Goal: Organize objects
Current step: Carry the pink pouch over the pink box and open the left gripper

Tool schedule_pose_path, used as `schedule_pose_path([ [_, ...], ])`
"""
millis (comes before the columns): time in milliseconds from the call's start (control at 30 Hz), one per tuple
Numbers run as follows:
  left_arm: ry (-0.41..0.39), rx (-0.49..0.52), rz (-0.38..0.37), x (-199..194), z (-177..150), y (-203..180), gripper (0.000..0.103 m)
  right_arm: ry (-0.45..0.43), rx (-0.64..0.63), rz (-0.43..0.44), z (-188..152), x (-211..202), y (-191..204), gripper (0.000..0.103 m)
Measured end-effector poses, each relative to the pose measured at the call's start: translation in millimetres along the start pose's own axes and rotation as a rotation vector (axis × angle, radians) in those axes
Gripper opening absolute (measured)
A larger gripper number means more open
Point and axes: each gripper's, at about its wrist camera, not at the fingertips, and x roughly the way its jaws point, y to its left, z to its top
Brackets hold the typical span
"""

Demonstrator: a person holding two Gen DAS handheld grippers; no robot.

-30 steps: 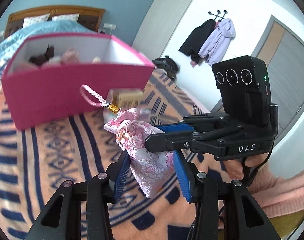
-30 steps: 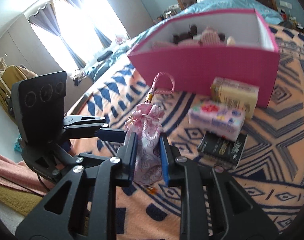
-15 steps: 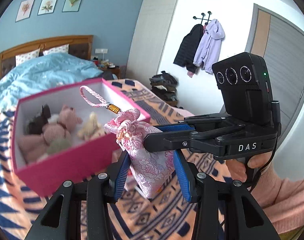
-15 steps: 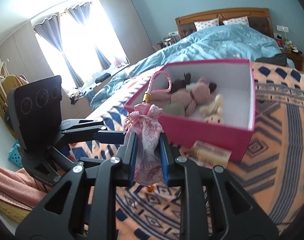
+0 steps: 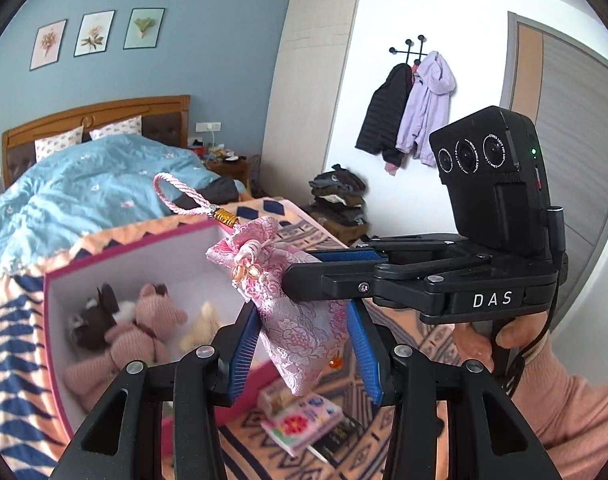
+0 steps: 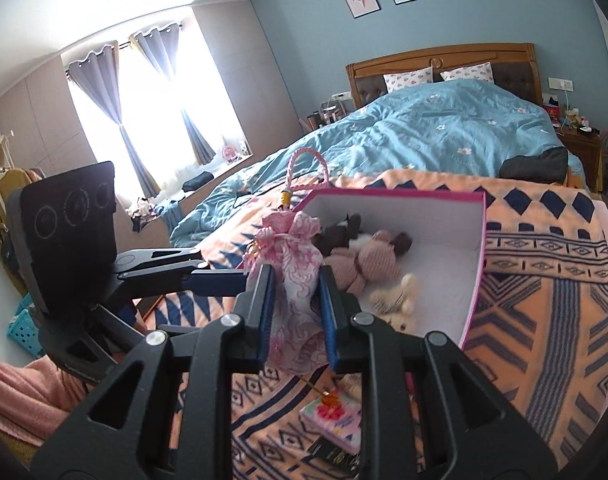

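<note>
The pink brocade pouch [image 5: 300, 320] hangs in the air above the patterned blanket [image 6: 544, 280], held from two sides at once. The right gripper [image 6: 294, 300] has its blue pads shut nearly flat on the pouch's middle, squeezing the cloth thin between them. The left gripper [image 5: 302, 346] comes in crosswise with its jaws partly closed around the pouch's wider face; its pads seem to touch the fabric on both sides.

In the right wrist view the pink box [image 6: 474, 312] lies at about two o'clock from the pouch, open, with small plush toys [image 6: 368, 264] in it. In the left wrist view the same box sits at nine o'clock, its near wall just behind the pouch. At six o'clock, down on the blanket, lie a flowered packet [image 6: 338, 420] and a dark booklet [image 6: 332, 452].

The pouch looks light and soft, likely stuffed loosely, so it gives under pressure rather than resisting. The satin weave is probably slippery, and a pinch on the full belly should hold better than one on the gathered neck. The twisted cord loop [image 5: 180, 196] and the small beads [image 5: 246, 270] look delicate, as does the orange drop [image 6: 330, 399]; they could snag on the box rim.
</note>
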Motion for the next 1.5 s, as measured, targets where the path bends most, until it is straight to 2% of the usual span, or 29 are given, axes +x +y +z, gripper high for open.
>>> schedule_pose_path([
  [200, 0.003, 0.01, 0.024, 15, 16, 9, 0.044, -0.011, 0.003, -0.021, 18, 10, -15, 0.024],
  [467, 0.041, -0.024, 0.029, 45, 23, 26, 0.044, 0.009, 0.026, -0.05, 23, 28, -39, 0.024],
  [900, 0.141, -0.062, 0.035, 95, 16, 40, 0.044, 0.068, 0.112, -0.099, 9, 50, -78, 0.024],
  [1133, 0.2, -0.076, 0.051, 119, 12, 44, 0.044, 0.094, 0.146, -0.153, 3, 58, -94, 0.024],
  [1300, 0.24, -0.089, 0.065, 131, 7, 46, 0.044, 0.121, 0.163, -0.21, -3, 64, -103, 0.024],
  [1500, 0.25, -0.113, 0.072, 133, 3, 50, 0.045, 0.124, 0.194, -0.256, -5, 63, -110, 0.026],
])
